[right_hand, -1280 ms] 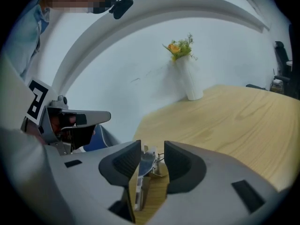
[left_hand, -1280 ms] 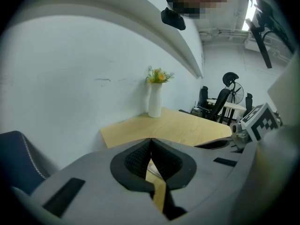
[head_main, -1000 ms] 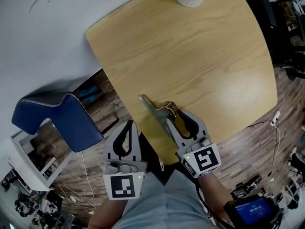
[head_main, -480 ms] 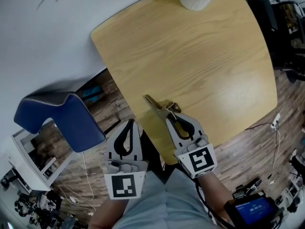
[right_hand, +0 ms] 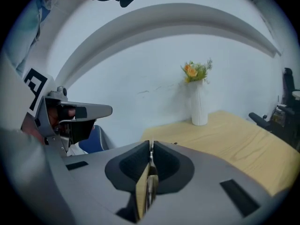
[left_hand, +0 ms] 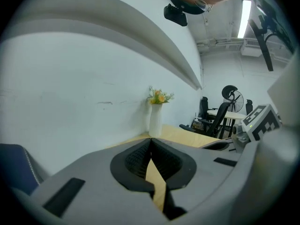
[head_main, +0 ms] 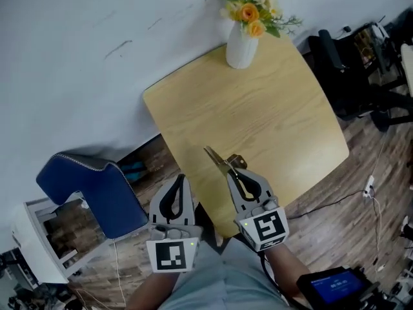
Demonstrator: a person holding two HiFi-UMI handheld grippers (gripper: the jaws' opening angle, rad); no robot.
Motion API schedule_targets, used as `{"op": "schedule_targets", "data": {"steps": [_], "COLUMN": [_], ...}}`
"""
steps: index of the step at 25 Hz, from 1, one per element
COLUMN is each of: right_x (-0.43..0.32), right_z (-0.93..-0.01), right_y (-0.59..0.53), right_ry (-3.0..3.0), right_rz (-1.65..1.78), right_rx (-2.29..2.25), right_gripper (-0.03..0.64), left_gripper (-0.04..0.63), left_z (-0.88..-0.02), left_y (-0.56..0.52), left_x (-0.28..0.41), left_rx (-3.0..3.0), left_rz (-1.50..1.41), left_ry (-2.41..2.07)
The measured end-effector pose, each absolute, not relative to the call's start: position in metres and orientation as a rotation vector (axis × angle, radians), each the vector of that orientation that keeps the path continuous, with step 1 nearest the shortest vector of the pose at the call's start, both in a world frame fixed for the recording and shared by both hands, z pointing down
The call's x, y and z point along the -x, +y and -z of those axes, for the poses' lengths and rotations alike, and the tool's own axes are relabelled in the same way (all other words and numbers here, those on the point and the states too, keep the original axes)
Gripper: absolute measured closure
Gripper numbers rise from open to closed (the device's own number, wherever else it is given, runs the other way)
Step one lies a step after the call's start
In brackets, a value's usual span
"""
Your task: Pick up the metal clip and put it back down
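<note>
The metal clip [head_main: 221, 161] is a long silvery-brass piece near the front edge of the wooden table [head_main: 271, 108]. It pokes out ahead of my right gripper [head_main: 233, 172]. In the right gripper view the clip [right_hand: 149, 191] stands edge-on between the dark pads, which are closing and press on it at the tips [right_hand: 151, 149]. I cannot tell whether the clip still touches the table. My left gripper [head_main: 177, 183] hangs off the table's left edge. Its pads [left_hand: 140, 159] meet at the tips, with nothing between them.
A white vase of orange flowers [head_main: 243, 42] stands at the table's far edge against the white wall. A blue padded chair [head_main: 97, 185] sits left of the table beside a white shelf. Black office chairs [head_main: 361, 63] stand at the right. A cable [head_main: 369, 187] lies on the wood floor.
My right gripper's jaws have gone from wide open around the clip to closed on it. The head view has pulled back, bringing the vase and flowers fully into sight. The left gripper has stayed put.
</note>
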State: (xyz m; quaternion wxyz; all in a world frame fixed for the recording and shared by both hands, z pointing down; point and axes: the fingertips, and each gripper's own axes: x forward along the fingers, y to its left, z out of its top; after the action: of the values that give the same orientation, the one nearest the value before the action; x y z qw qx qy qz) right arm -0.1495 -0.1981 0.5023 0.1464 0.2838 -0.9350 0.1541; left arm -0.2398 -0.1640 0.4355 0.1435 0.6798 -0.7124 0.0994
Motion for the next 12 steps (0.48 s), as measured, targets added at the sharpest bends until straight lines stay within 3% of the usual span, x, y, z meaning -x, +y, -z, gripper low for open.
{"op": "schedule_targets", "data": {"steps": [12], "right_x": [0.054], "right_z": [-0.335], "right_y": [-0.218], "right_ry": [-2.717], "right_rz": [-0.184], "right_rx": [-1.176], "right_gripper": [0.560], "left_gripper": [0.577], "left_z": [-0.299], "left_y": [-0.173], "left_x": [0.176], "left_rx": [-2.247], "left_rz": [-0.114], "left_ry": [-2.042]}}
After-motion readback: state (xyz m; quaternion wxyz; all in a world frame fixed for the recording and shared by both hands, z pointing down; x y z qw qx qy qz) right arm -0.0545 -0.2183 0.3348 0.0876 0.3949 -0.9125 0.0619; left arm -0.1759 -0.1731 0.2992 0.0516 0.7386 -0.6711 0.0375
